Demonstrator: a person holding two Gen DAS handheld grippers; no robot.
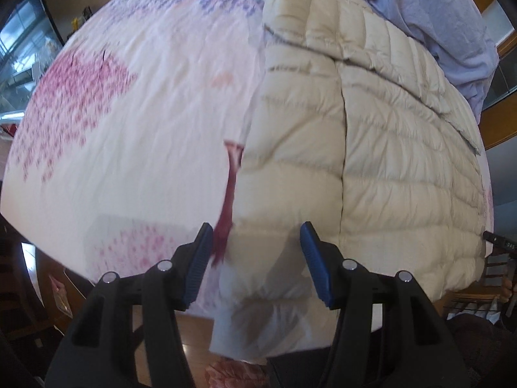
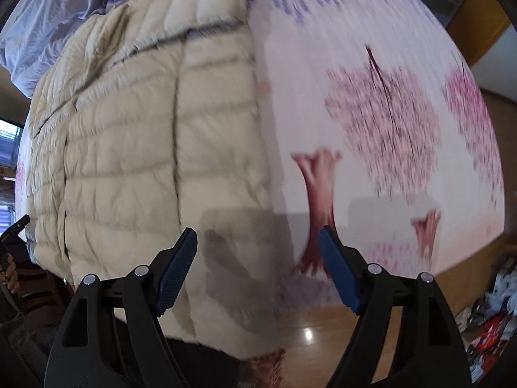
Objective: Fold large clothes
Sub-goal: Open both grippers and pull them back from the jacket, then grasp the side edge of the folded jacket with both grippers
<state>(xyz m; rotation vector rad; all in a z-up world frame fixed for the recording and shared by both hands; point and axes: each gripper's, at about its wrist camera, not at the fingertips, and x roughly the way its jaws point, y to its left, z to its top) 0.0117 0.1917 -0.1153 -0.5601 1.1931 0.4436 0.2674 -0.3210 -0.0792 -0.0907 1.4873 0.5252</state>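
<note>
A cream quilted puffer jacket [image 1: 387, 145] [image 2: 129, 129] lies spread flat on a bed covered by a white sheet with pink blossom trees [image 1: 129, 129] [image 2: 387, 64]. My left gripper [image 1: 257, 229] points steeply down over the jacket's near left corner, where the hem droops over the bed edge. Its jaws are open and the blue pads [image 1: 202, 265] stand apart from the fabric between them. My right gripper [image 2: 257, 231] hovers open over the jacket's near right edge, where it meets the sheet, with nothing pinched. Both views are motion-blurred.
A crumpled light blue cloth [image 1: 436, 16] [image 2: 48, 16] lies at the far end of the bed, beyond the jacket. A glossy wooden floor [image 2: 323, 333] shows below the bed edge. Scattered clutter [image 2: 494, 307] lies on the floor at right, and a wooden chair [image 1: 478, 294] stands nearby.
</note>
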